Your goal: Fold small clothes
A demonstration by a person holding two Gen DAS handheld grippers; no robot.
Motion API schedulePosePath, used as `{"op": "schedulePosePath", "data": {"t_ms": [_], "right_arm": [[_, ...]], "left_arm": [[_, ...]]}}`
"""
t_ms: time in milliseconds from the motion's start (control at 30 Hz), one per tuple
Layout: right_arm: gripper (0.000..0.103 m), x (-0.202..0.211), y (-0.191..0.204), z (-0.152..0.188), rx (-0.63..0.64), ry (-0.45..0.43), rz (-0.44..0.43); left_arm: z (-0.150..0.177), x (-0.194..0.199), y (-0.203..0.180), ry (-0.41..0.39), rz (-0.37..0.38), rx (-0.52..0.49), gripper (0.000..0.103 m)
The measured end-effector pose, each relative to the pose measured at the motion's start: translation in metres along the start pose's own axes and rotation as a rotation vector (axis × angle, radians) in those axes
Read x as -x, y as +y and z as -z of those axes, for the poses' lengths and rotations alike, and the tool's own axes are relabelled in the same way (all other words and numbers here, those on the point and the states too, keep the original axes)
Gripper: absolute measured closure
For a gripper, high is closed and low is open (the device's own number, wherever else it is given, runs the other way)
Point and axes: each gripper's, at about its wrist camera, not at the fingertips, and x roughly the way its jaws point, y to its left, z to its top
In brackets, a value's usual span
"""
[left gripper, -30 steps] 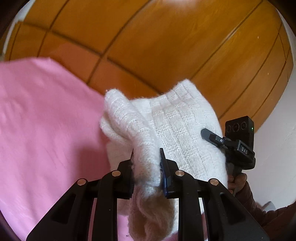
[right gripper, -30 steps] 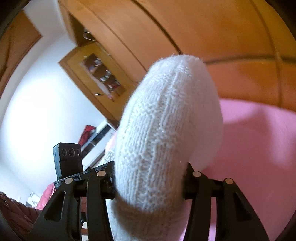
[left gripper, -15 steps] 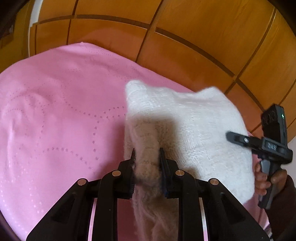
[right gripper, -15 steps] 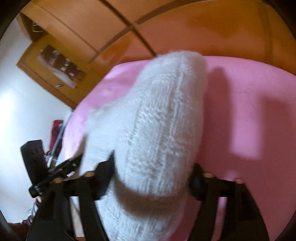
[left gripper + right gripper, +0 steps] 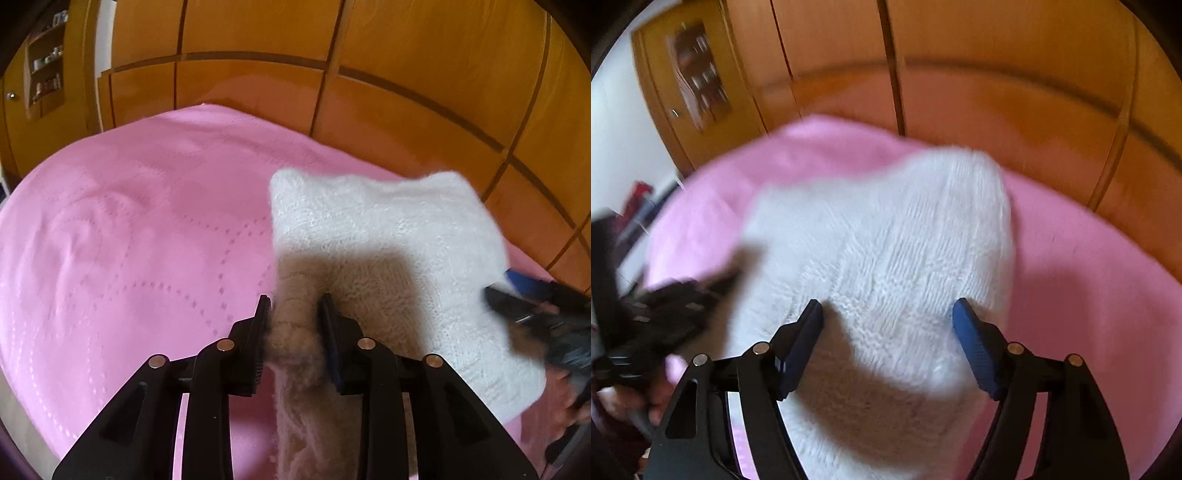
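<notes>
low over the pink blanket (image 5: pixel 129 240), left gripper (image 5: pixel 293 310) pinching white knit garment (image 5: pixel 388 251), right gripper (image 5: pixel 888 314) jaws spread wide astride it

No text, label, brand or number can be read in either view (both are partly blurred by motion).

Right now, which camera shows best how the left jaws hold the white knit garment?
The left wrist view: the left gripper is shut on a bunched edge of the white knit garment, seen up close. The right wrist view shows that gripper only as a blurred dark shape at the garment's left side.
</notes>
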Motion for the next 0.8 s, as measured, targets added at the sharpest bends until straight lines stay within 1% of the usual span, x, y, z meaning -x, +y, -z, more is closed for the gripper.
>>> {"op": "schedulePosePath", "data": {"t_ms": [67, 133, 167, 200, 233, 267, 300, 400, 467, 500, 533, 600, 700, 800], "right_arm": [[0.03, 0.003, 0.0, 0.002, -0.016, -0.028, 0.012], [0.03, 0.014, 0.0, 0.003, -0.053, -0.044, 0.012], [0.03, 0.02, 0.001, 0.004, -0.062, -0.058, 0.016], [0.028, 0.025, 0.003, 0.006, -0.062, -0.067, 0.024], [0.025, 0.027, 0.004, 0.007, -0.062, -0.075, 0.029], [0.024, 0.033, 0.008, 0.01, -0.064, -0.089, 0.038], [0.023, 0.036, 0.01, 0.014, -0.07, -0.097, 0.05], [0.022, 0.051, 0.025, 0.024, -0.098, -0.102, 0.098], [0.021, 0.059, 0.029, 0.033, -0.117, -0.112, 0.107], [0.02, 0.061, 0.032, 0.038, -0.119, -0.112, 0.116], [0.02, 0.063, 0.034, 0.042, -0.114, -0.109, 0.126], [0.019, 0.066, 0.041, 0.047, -0.099, -0.107, 0.136], [0.017, 0.073, 0.049, 0.054, -0.078, -0.112, 0.154], [0.012, 0.083, 0.052, 0.06, -0.1, -0.14, 0.188]], "left_arm": [[0.0, 0.007, 0.0, -0.006, -0.022, 0.008, 0.072], [0.0, 0.015, -0.002, -0.014, -0.035, 0.003, 0.072], [0.001, 0.02, -0.004, -0.017, -0.049, -0.001, 0.064], [0.003, 0.025, -0.005, -0.025, -0.075, -0.003, 0.06], [0.003, 0.029, -0.006, -0.032, -0.085, -0.004, 0.054], [0.006, 0.035, -0.007, -0.044, -0.094, -0.005, 0.051], [0.008, 0.039, -0.007, -0.053, -0.099, -0.005, 0.049], [0.014, 0.05, -0.012, -0.069, -0.122, -0.016, 0.048], [0.018, 0.058, -0.013, -0.077, -0.126, -0.014, 0.047], [0.019, 0.06, -0.014, -0.08, -0.128, -0.013, 0.044], [0.021, 0.064, -0.015, -0.086, -0.132, -0.011, 0.039], [0.026, 0.072, -0.016, -0.106, -0.134, -0.009, 0.039], [0.033, 0.082, -0.019, -0.115, -0.134, -0.014, 0.039], [0.04, 0.091, -0.018, -0.119, -0.133, -0.001, 0.039]]}}
